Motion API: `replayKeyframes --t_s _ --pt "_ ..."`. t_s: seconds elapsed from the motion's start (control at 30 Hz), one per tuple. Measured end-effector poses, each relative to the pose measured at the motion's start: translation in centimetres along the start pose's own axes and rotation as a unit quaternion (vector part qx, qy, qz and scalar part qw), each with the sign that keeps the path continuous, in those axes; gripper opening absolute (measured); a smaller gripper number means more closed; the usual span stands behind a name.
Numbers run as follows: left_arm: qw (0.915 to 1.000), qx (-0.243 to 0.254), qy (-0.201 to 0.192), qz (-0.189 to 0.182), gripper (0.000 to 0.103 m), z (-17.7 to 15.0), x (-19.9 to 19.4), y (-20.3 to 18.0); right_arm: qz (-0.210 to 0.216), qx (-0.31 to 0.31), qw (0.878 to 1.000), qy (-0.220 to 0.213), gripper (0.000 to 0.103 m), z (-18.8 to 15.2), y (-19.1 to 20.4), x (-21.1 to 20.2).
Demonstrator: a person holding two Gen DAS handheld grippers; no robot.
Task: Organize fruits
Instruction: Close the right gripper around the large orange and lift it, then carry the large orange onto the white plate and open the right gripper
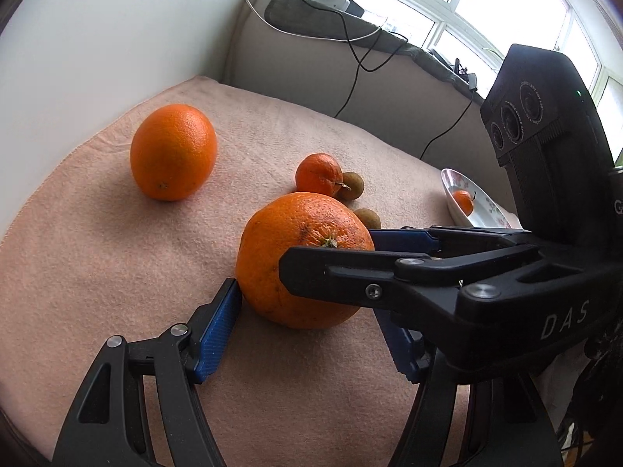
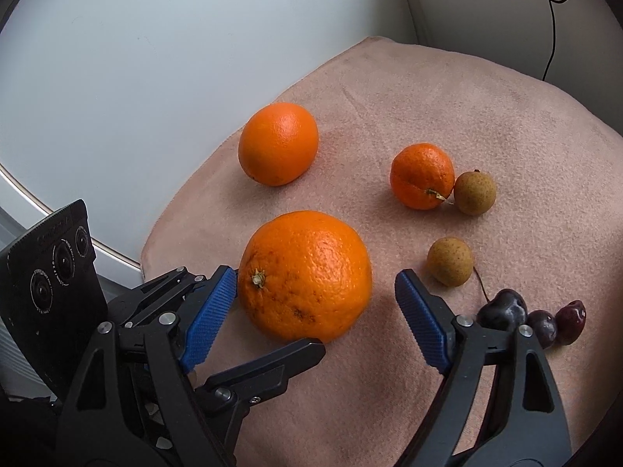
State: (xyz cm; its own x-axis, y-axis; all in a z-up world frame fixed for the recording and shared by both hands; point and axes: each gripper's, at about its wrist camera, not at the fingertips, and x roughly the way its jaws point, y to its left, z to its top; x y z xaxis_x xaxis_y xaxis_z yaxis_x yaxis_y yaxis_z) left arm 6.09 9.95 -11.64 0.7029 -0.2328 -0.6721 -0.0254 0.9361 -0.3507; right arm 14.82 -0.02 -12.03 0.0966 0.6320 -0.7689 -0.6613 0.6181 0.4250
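A large speckled orange (image 1: 296, 260) (image 2: 307, 276) lies on the pink cloth (image 1: 97, 264) (image 2: 447, 116). My left gripper (image 1: 311, 323) is open around it, its left pad touching the peel. My right gripper (image 2: 315, 311) is also open around the same orange, reaching in from the right in the left wrist view. A smooth orange (image 1: 173, 151) (image 2: 278, 144) lies farther back. A small mandarin (image 1: 319, 174) (image 2: 422, 175) touches a brown longan (image 1: 352, 186) (image 2: 475, 192). A second longan (image 1: 368, 218) (image 2: 451, 260) lies nearer.
Three dark cherries (image 2: 533, 319) lie by my right gripper's right finger. A white plate (image 1: 483, 210) with a small mandarin (image 1: 462, 201) stands at the cloth's right edge. A white wall (image 1: 97, 39) borders the left; cables (image 1: 354, 54) hang from a windowsill behind.
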Motion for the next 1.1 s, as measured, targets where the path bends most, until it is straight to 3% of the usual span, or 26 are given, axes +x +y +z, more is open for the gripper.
replayKeyframes --t_s 0.13,0.6,1.1 --pt "1.0 0.001 0.0 0.002 0.069 0.0 0.0 -0.1 0.011 0.003 1.0 0.004 0.076 -0.1 0.1 0.3" --pt "0.9999 0.001 -0.012 0.002 0.069 0.4 -0.2 -1.1 -0.009 -0.002 1.0 -0.019 0.075 -0.7 0.9 -1.3" --pt "0.9974 0.052 -0.029 -0.041 0.069 2.7 0.1 -7.3 -0.05 0.011 0.996 -0.076 0.075 -1.6 -1.8 -8.4"
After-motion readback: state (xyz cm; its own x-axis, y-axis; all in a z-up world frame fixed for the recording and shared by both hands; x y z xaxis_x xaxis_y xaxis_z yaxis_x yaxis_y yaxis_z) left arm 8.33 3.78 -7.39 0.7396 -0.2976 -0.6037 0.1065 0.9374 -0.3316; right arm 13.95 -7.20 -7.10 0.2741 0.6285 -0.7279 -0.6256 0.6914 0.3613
